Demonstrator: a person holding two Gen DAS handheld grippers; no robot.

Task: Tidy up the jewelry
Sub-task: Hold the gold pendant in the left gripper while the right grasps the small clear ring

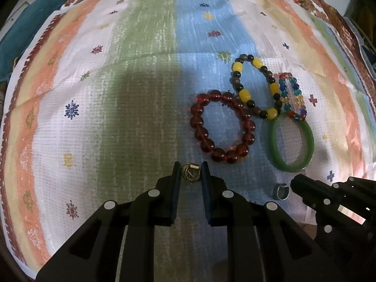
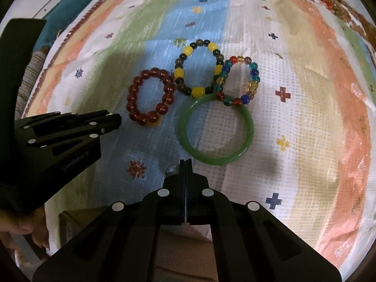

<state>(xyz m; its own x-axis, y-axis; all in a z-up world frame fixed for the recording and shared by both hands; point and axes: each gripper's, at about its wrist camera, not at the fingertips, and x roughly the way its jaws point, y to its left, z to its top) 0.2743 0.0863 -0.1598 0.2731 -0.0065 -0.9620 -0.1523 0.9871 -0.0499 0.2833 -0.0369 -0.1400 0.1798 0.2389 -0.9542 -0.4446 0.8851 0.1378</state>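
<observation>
1. The left gripper (image 1: 190, 171) was clamped on a gold ring (image 1: 189, 175); the ring sat between the blue pads (image 1: 175, 188), its patterned face turned toward the camera.
2. The right gripper (image 2: 185, 163) had its fingers pressed together with nothing between them. A small silver ring (image 2: 171, 169) lay on the cloth just left of the tip; whether they touched, I cannot tell.
3. In the left view the silver ring (image 1: 280, 190) lay right at the tip of the right gripper (image 1: 296, 181), its opening facing up and to the left.
4. The red bead bracelet (image 1: 222, 127) lay flat on the striped cloth (image 1: 94, 94), oval, with its long axis running away from the camera.
5. The yellow and dark bead bracelet (image 1: 256, 87) lay just beyond it, touching it, with its long axis slanting from far left to near right.
6. The small mixed-colour bead bracelet (image 1: 291, 95) lay to the right, overlapping the yellow one and the far rim of the green bangle (image 1: 291, 144).
7. The bangle lay flat, nearest the right gripper.
8. A teal fabric (image 1: 25, 23) showed at the far left, off the cloth.
</observation>
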